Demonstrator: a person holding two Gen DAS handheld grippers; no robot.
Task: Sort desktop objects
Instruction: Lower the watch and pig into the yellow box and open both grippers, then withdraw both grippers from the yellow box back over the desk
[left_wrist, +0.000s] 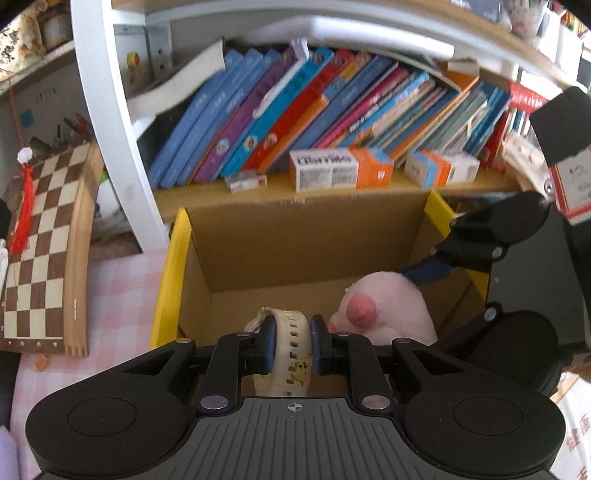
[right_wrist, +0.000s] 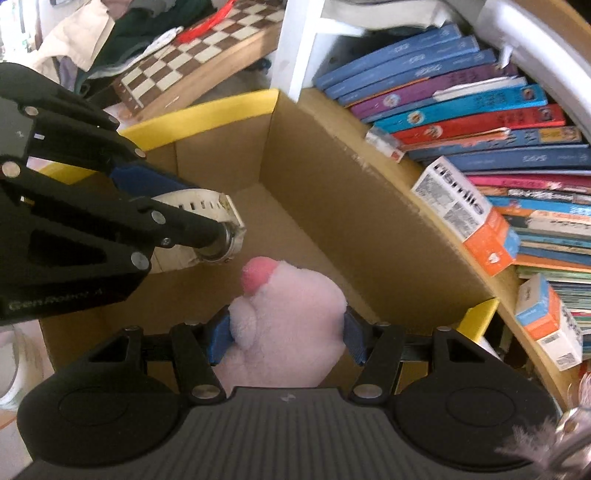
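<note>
**Both loads over the box**

My left gripper pinches one white watch between its pads above the cardboard box. My right gripper squeezes one pink plush toy inside that box. Only the right view shows the watch's round case; both show the books behind the box.
</note>
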